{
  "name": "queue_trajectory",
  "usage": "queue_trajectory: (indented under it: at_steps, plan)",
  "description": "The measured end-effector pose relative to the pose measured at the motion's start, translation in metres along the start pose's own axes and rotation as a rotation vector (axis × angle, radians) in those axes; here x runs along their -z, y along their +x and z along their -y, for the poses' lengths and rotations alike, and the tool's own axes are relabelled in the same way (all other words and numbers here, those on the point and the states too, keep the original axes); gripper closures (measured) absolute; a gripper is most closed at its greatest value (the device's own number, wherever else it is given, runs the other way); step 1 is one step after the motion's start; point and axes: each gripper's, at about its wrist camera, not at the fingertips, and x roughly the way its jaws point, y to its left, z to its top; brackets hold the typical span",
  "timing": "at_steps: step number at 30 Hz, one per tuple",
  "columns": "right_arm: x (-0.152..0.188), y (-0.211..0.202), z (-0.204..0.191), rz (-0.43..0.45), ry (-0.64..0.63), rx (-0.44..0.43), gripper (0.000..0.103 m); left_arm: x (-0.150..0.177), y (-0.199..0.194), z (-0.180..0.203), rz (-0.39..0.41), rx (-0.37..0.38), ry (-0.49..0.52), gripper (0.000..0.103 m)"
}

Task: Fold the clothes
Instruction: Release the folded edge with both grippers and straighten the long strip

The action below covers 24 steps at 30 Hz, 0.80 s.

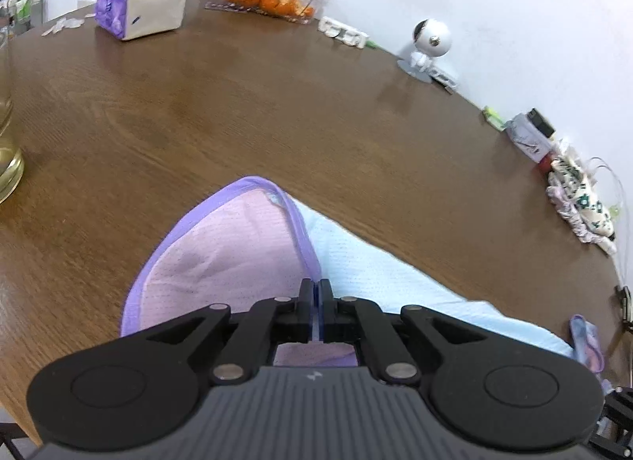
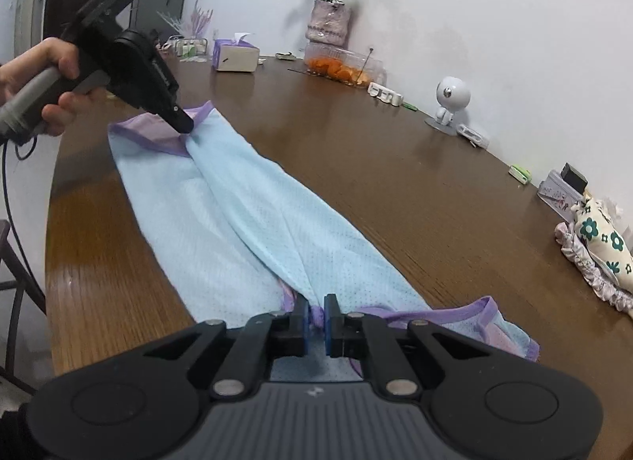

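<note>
Your light-blue garment (image 2: 245,222) lies lengthwise on the wooden table (image 2: 395,183), folded into a long narrow strip with purple trim at both ends; judging by that, a lengthwise fold is in and the crosswise folds remain. Your left gripper (image 2: 186,125) pinches the far trimmed end at eleven o'clock, jaws closed on cloth. Your right gripper (image 2: 316,315) clamps the near end at six o'clock, jaws nearly shut on bunched fabric

A garment (image 2: 253,222) lies stretched along the table (image 2: 395,191), the left gripper (image 2: 184,125) at its far end, the right gripper (image 2: 315,315) at its near end; a tissue box (image 2: 234,56) and vase (image 2: 328,23) stand behind, against the wall.
</note>
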Motion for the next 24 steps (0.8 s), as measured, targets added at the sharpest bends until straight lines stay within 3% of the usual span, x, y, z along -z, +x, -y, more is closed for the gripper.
queue_trajectory:
  at_steps: [4,6,9,11,13,15,17,18,20,24]
  plan:
    - [-0.003,-0.020,0.014,0.057,0.038,-0.015,0.064,-0.003,-0.021,0.001,0.053,0.010,0.004,0.092]
    - [-0.007,-0.033,0.040,0.082,0.136,0.009,0.064,-0.007,-0.032,0.005,0.105,0.012,0.008,0.084]
    - [-0.012,-0.025,0.096,0.060,0.378,0.145,0.064,-0.009,-0.021,0.026,0.098,0.017,0.064,0.083]
    - [-0.014,-0.006,0.119,0.011,0.449,0.232,0.068,-0.002,-0.009,0.040,0.071,0.022,0.102,0.083]
    - [-0.013,0.009,0.126,-0.037,0.492,0.215,0.070,0.005,0.000,0.050,0.048,0.026,0.129,0.083]
    - [-0.011,0.026,0.132,-0.089,0.536,0.219,0.078,0.011,0.006,0.053,0.032,0.027,0.134,0.083]
    - [-0.007,0.042,0.138,-0.145,0.580,0.242,0.096,0.015,0.010,0.054,0.018,0.026,0.127,0.083]
    - [-0.004,0.046,0.140,-0.159,0.599,0.247,0.096,0.016,0.010,0.054,0.019,0.022,0.128,0.084]
    - [-0.001,0.041,0.139,-0.125,0.614,0.245,0.099,0.018,0.010,0.054,0.023,0.014,0.134,0.084]
    - [0.002,-0.019,0.118,0.099,0.541,0.312,0.100,0.022,0.008,0.055,0.031,-0.001,0.144,0.084]
